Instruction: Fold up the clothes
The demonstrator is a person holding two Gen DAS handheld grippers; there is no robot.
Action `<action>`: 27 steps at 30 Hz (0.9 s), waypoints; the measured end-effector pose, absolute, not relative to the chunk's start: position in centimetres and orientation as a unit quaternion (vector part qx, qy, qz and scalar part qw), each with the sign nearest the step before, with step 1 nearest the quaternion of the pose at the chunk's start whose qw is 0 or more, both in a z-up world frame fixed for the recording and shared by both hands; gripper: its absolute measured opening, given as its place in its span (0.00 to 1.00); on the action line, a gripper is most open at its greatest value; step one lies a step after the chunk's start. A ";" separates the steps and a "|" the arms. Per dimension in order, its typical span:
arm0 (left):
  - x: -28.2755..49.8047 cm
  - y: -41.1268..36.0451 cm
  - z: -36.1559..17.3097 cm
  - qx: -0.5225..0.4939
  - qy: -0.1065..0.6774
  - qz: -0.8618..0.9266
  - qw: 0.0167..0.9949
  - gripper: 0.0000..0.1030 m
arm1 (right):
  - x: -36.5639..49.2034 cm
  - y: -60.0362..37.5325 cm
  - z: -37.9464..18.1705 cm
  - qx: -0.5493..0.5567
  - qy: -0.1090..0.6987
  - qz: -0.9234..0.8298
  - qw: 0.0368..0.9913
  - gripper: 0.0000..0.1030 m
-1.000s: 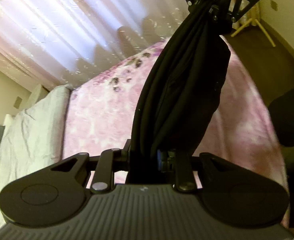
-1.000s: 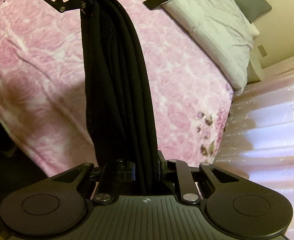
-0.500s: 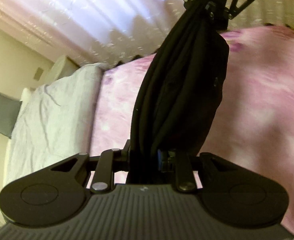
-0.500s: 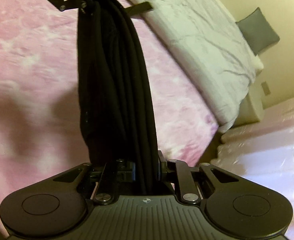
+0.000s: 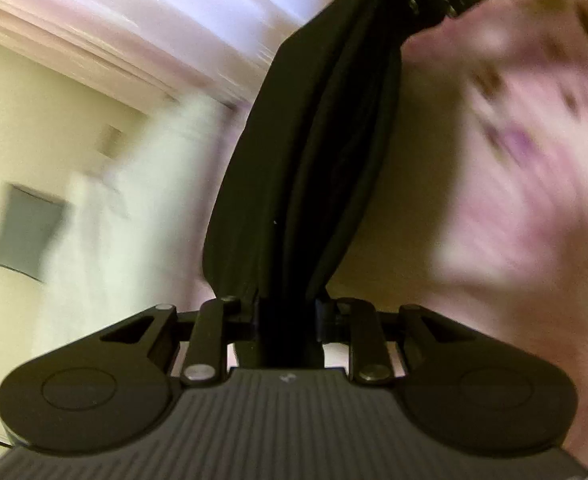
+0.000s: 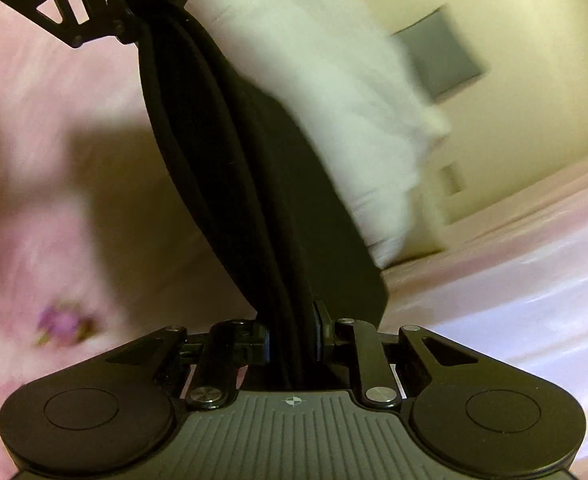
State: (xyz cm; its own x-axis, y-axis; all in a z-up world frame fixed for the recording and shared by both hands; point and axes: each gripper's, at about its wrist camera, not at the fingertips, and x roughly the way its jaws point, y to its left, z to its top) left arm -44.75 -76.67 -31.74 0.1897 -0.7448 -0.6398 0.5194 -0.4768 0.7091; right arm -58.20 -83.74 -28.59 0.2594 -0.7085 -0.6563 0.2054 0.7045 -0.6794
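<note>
A black garment is clamped at one end by the left gripper at lower centre. Its other end is pinched by the right gripper, both jaws closed on cloth. It is stretched between them over a blurred pink bedspread.

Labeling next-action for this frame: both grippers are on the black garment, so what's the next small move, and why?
Probably lower both ends together toward the pink bedspread. The black garment hangs bunched between the left gripper and right gripper, each with its jaws closed on an end, and it looks clear of the bed. The blurred background suggests a swing, so letting it settle first seems wise.
</note>
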 end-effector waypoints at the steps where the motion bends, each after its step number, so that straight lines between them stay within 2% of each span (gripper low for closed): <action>1: -45.0 -76.1 -33.7 0.594 -0.093 -0.627 0.496 0.21 | -58.3 -83.2 -30.5 -0.231 0.538 -0.291 0.757 0.17; 3: -45.1 -74.9 -36.4 0.600 -0.098 -0.622 0.493 0.21 | -58.8 -81.7 -33.1 -0.239 0.541 -0.284 0.754 0.21; 6: -44.6 -74.3 -36.3 0.588 -0.134 -0.644 0.470 0.21 | -59.5 -80.9 -33.2 -0.249 0.528 -0.295 0.756 0.22; 14: -44.6 -73.5 -34.3 0.580 -0.112 -0.659 0.465 0.22 | -59.3 -80.2 -32.8 -0.246 0.531 -0.302 0.752 0.22; 17: -46.0 -73.3 -35.9 0.585 -0.107 -0.661 0.458 0.22 | -58.9 -80.0 -34.1 -0.260 0.544 -0.292 0.742 0.23; 23: -45.0 -72.1 -35.5 0.582 -0.078 -0.665 0.462 0.31 | -59.3 -78.6 -34.8 -0.264 0.555 -0.295 0.732 0.31; 27: -42.4 -70.5 -33.1 0.551 -0.008 -0.670 0.497 0.31 | -60.1 -76.9 -32.8 -0.209 0.554 -0.317 0.741 0.42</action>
State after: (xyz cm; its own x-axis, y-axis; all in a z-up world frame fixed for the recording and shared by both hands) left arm -42.41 -70.47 -33.05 0.1015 -0.6750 -0.7308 0.6569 -0.5062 0.5588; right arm -60.09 -76.94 -32.81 0.1843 -0.7011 -0.6888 0.2381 0.7118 -0.6608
